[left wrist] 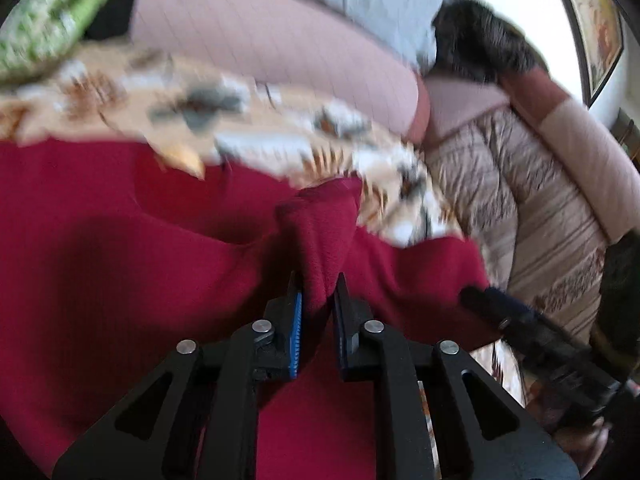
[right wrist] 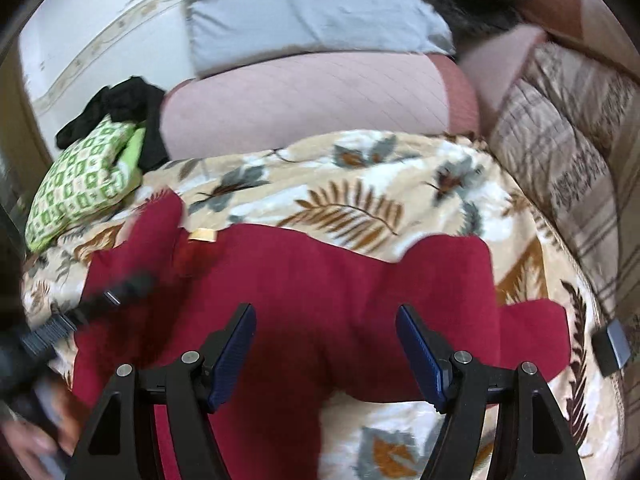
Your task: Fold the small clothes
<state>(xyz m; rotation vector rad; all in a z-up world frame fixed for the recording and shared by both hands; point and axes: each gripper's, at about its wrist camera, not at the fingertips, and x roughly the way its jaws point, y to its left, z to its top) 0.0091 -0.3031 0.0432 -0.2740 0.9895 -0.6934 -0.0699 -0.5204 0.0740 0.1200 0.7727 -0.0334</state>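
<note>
Left wrist view: left gripper (left wrist: 318, 292) pinches a raised fold of red garment (left wrist: 120, 260) at center; right gripper (right wrist: 325, 320) hangs spread above it.

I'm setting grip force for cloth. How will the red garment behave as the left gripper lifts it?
Probably floppy: the red garment bunches into a soft peak where the left gripper pinches it, and the rest sags onto the leaf-print blanket. Its fuzzy surface looks unlikely to slip. The right gripper is open, so one side will likely trail.
</note>
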